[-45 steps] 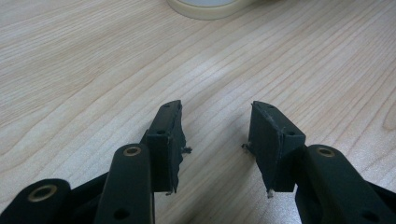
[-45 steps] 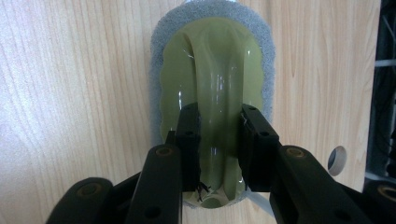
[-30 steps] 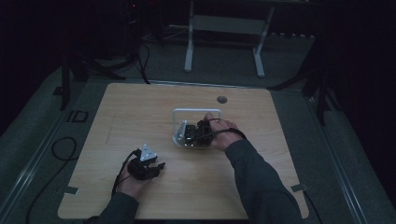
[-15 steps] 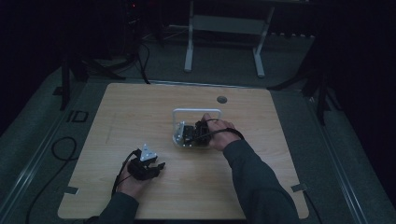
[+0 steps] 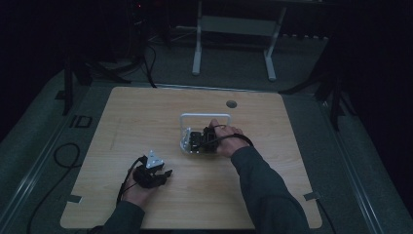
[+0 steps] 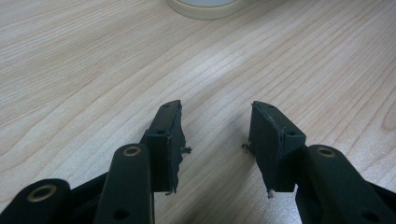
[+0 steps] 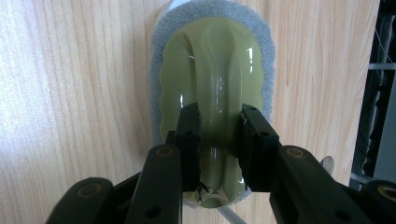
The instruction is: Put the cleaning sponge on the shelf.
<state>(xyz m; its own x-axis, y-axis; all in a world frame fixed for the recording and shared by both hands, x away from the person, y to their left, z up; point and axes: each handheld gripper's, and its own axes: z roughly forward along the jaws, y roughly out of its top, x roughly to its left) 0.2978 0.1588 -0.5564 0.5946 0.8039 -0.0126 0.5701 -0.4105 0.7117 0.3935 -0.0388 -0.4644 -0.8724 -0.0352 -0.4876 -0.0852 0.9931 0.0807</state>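
Right gripper jaws clench a sponge's slick green handle at frame centre, which could slip; left gripper jaws gape empty.

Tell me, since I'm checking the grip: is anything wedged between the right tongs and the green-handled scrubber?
Nothing visible. The right tongs close directly on the ridge of the green-handled scrubber, pads pressing its sides. The left tongs rest open on the table.

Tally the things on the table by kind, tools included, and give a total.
Tools: 2 (left tool, right tool)
Green-handled sponge scrubbers: 1
White wire racks: 1
Pale round rims: 1
Total: 5
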